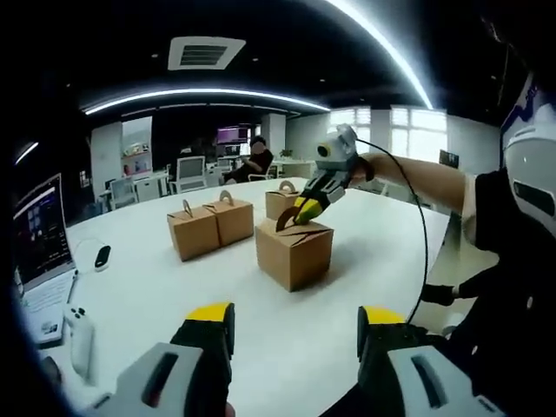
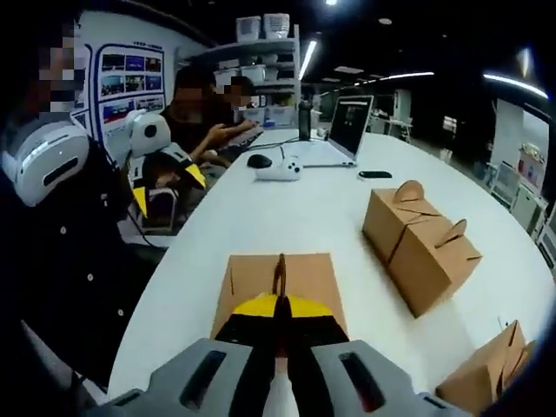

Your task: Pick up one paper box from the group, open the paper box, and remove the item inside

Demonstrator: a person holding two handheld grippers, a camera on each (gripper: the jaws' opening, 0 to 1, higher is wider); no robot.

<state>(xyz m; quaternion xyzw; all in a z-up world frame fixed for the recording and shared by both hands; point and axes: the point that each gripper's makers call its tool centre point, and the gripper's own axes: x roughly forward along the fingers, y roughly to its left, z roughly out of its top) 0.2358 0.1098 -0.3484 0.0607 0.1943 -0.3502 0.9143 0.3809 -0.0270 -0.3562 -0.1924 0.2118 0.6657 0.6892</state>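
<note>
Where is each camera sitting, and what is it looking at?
Left gripper view: rides on the left gripper, looking across the white table at four paper boxes; the right gripper and the person's arm reach in onto the nearest box.
Right gripper view: rides on the right gripper, looking down at that box's handle, jaws shut on it; the left gripper shows beside the table.
Shared: the boxes, table, laptop.

I see a large white table [image 1: 156, 287] under a dark ceiling with curved light strips [image 1: 200, 94] and a vent [image 1: 205, 52]. Beyond the table, office chairs [image 1: 189, 172] and bright windows [image 1: 417, 130]; shelving [image 2: 261, 65] behind it.
</note>
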